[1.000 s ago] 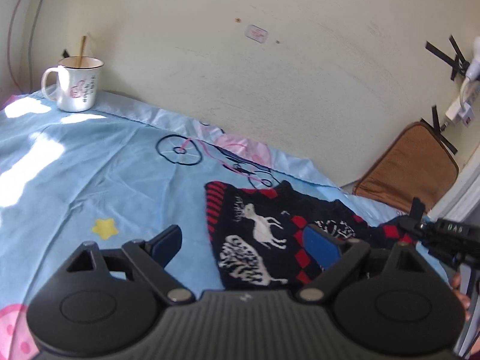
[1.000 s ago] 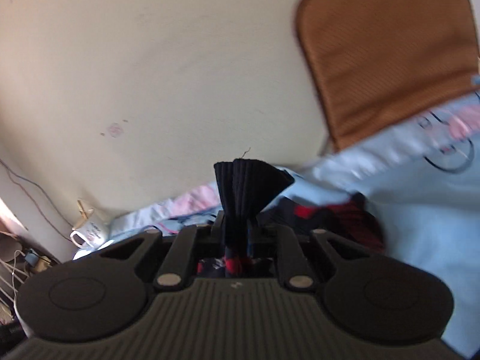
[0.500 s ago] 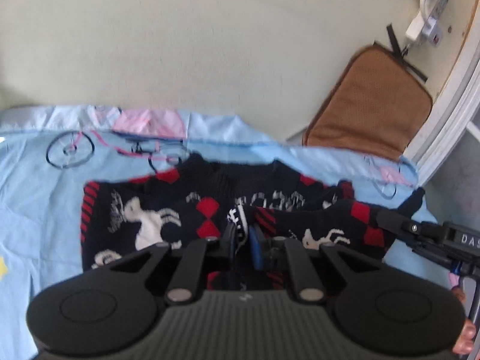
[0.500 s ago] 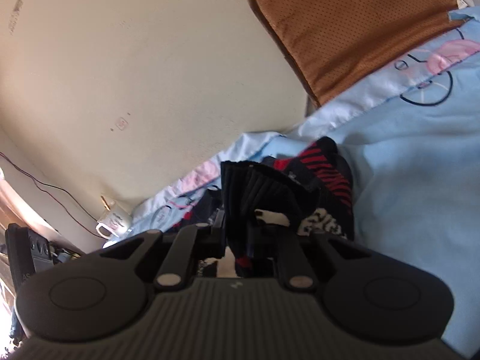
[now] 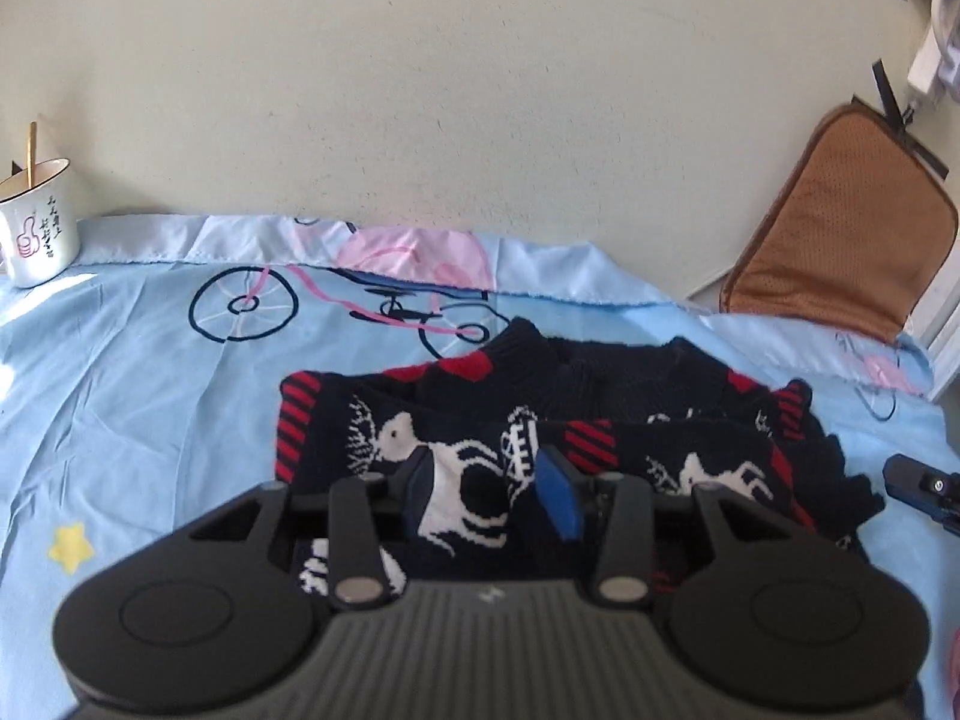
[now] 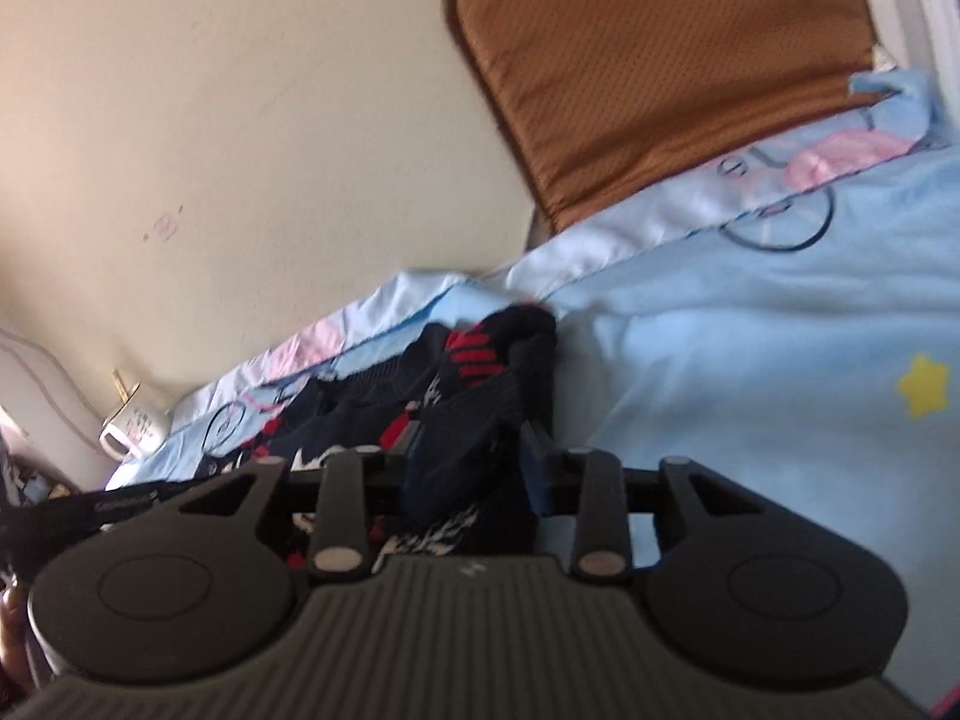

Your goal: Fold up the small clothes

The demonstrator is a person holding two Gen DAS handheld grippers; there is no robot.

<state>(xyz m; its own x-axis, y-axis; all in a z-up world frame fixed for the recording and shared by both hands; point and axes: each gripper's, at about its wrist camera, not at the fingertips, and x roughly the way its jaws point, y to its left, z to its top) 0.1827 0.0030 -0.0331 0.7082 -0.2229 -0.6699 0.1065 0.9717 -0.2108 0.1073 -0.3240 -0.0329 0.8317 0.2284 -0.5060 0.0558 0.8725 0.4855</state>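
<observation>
The sweater [image 5: 540,414], dark knit with white deer and red stripes, lies on the blue sheet [image 5: 138,384] just before the wall, well to the right of the mug [image 5: 37,225] and left of the brown cushion [image 5: 840,240]. One side seems already folded over the body.

The left gripper [image 5: 489,480] hangs low over the near edge of the sweater; its jaws are spread and hold nothing, with knit showing between them. The right gripper [image 6: 474,456] is at the sweater's end nearest the cushion. Its jaws stand apart with a bunch of fabric between them, but I cannot tell if they press it.

To do this step well, I think both grippers should release fully, lift straight up without dragging the knit, then smooth the fold so the edges match.
</observation>
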